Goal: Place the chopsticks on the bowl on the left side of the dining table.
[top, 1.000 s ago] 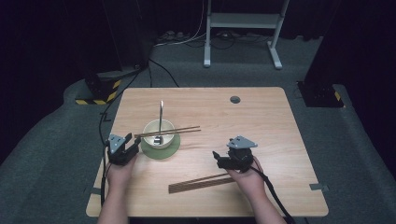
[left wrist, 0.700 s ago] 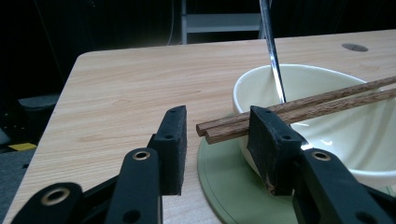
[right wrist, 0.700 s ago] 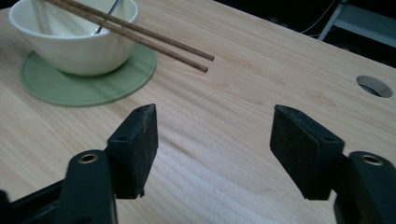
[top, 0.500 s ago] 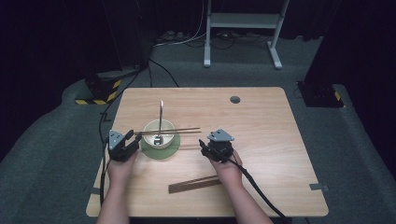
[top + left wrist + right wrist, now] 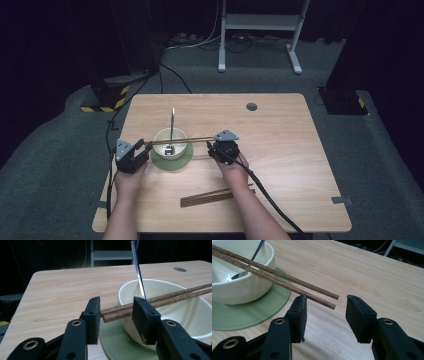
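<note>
right gripper [image 5: 325,302] jaws spread, the pair of chopsticks [image 5: 274,277] tips just between them, ungripped; left gripper [image 5: 117,312] brackets the other end, not clamped — both ends loose, so a nudge could roll the chopsticks off the bowl [image 5: 170,142] rim or tip the bowl and its spoon [image 5: 172,122]. spare chopsticks [image 5: 217,196] lie nearer on the bench [image 5: 280,125] — no readable writing anywhere.

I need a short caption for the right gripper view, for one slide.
Open right tongs at the free ends of two chopsticks lying across a white bowl on a green saucer.
</note>
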{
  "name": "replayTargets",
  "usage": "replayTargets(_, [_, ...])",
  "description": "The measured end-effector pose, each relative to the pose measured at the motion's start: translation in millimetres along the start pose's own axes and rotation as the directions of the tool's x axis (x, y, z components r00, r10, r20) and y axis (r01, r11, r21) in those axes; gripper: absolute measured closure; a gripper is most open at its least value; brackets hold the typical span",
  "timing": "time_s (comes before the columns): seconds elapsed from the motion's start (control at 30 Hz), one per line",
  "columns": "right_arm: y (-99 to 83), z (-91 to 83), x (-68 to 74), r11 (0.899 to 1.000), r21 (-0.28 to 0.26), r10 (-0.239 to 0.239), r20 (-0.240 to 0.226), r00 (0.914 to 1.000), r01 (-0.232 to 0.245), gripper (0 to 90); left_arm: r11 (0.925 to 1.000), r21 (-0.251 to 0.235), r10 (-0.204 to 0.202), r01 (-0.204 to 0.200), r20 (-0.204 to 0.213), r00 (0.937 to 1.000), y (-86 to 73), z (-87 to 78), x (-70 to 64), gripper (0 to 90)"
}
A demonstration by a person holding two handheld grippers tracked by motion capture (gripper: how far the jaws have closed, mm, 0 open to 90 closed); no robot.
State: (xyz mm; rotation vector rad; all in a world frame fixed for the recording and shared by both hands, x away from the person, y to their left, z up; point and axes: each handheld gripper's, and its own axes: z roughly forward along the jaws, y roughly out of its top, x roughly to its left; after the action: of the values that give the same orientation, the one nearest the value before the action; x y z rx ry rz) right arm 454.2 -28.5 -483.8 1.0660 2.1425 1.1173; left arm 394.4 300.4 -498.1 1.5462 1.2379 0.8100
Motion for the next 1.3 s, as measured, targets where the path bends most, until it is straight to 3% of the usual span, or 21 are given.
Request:
replayTargets(0.23, [3.1,3.2,5.9,1.0,-0.001,-0.023,-0.004,0.9997,0.023,55.8,1.0,0.001,-0.003,0.003,0.001,1.0,-0.4,0.8,0.9,57.9])
replayTargets(0.73, [-0.7,-2.7,19.0,1.0,-0.001,-0.025,0.004,0.9997,0.025,58.3,0.9996,-0.004,-0.028,0.028,-0.006,0.9996,-1.3,0.2,8.1,58.5])
replayTargets(0.9, [-1.4,-3.4,18.7,1.0,-0.003,-0.022,0.005,0.9997,0.022,58.1,0.9998,-0.003,-0.02,0.021,0.001,0.9998,-1.7,0.6,9.7,58.0])
replayTargets(1.13, [-1.4,-5.5,17.8,1.0,0.004,-0.025,0.004,0.9997,0.025,52.1,0.9999,-0.012,-0.008,0.008,0.002,1.0,0.1,-4.7,8.5,49.5])
replayTargets(1.27, [-5.3,-9.9,12.2,1.0,0.0,0.001,0.009,1.0,-0.001,51.4,0.9999,-0.017,0.003,-0.004,-0.01,0.9999,-1.5,-8.7,8.1,48.8])
replayTargets(1.3, [-6.9,-11.3,10.6,1.0,0.0,0.003,0.008,1.0,-0.003,51.9,0.9997,-0.021,-0.011,0.011,-0.018,0.9998,-3.2,-9.7,8.2,49.7])
